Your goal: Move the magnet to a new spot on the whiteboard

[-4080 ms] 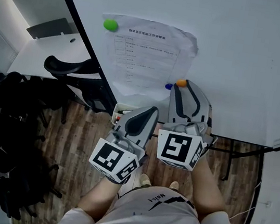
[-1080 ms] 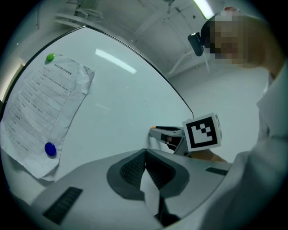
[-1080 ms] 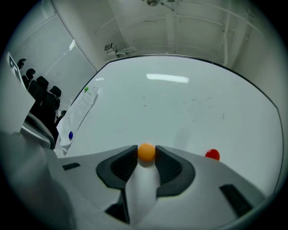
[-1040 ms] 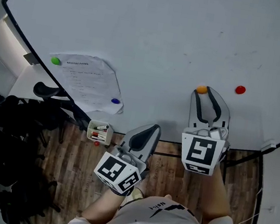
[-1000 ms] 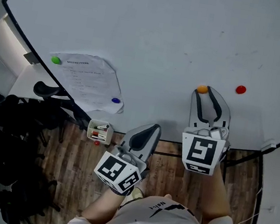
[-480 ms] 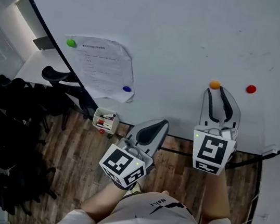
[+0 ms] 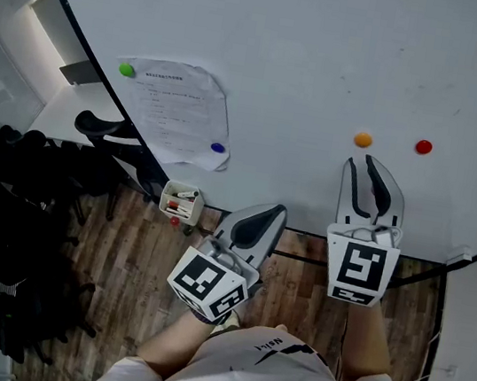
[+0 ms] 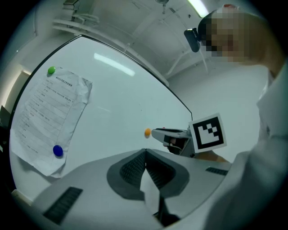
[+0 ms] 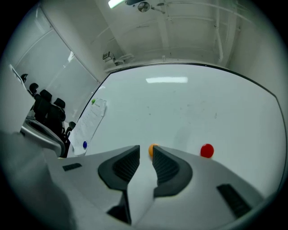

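The orange magnet point(image 7: 363, 139) sticks to the whiteboard point(image 7: 314, 54), just left of a red magnet point(image 7: 423, 146). My right gripper point(image 7: 365, 164) hangs a little below the orange magnet, apart from it. Its jaws are closing with a narrow gap and nothing between them. In the right gripper view the orange magnet point(image 9: 153, 149) shows on the board beyond the gap of my right gripper point(image 9: 146, 153). My left gripper point(image 7: 276, 211) is shut and empty, held lower, away from the board. In the left gripper view its tips point(image 8: 145, 152) meet below the orange magnet point(image 8: 147, 132).
A printed sheet point(image 7: 180, 109) is pinned to the board's left by a green magnet point(image 7: 126, 70) and a blue magnet point(image 7: 218, 148). A small box of markers point(image 7: 181, 200) sits under the board. Black chairs point(image 7: 5, 193) crowd the wooden floor at left.
The right gripper has let go of the orange magnet and drawn back below it; the magnet stays on the board beside the red one. Its jaws have narrowed. The head view shifted slightly.
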The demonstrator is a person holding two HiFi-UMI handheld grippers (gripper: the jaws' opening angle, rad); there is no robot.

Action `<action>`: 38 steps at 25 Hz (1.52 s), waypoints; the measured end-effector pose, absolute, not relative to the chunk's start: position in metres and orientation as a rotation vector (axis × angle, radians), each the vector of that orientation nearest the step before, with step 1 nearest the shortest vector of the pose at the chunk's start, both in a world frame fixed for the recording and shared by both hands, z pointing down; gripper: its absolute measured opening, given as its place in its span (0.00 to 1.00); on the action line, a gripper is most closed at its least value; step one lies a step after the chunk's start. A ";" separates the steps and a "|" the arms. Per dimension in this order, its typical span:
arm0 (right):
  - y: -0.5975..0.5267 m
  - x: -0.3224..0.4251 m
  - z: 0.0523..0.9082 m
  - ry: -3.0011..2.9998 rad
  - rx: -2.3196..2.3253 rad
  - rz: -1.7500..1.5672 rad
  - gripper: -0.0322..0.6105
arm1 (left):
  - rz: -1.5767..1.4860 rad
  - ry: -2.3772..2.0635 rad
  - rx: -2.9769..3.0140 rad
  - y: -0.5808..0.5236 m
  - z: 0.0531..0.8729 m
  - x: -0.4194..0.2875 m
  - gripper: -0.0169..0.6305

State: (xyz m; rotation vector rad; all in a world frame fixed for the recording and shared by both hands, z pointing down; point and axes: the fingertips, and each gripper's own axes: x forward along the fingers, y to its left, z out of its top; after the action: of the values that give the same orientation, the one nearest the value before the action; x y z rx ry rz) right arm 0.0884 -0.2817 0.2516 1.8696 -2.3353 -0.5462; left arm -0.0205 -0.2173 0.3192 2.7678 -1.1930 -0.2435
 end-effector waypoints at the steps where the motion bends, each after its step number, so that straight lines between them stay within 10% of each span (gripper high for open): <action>1: -0.278 0.087 0.253 -2.360 1.862 -0.529 0.19 | -0.244 -1.196 2.768 -0.216 0.319 -0.020 0.04; 38: -0.197 0.056 0.336 -2.784 1.511 -0.037 0.07 | -0.231 -1.245 2.747 -0.183 0.328 0.011 0.04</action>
State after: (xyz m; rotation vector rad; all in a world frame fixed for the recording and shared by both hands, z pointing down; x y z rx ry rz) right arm 0.0564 -0.1969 0.3356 1.5113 -2.7843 -0.0367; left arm 0.0112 -0.1832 0.3284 2.7474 -1.2454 -0.2310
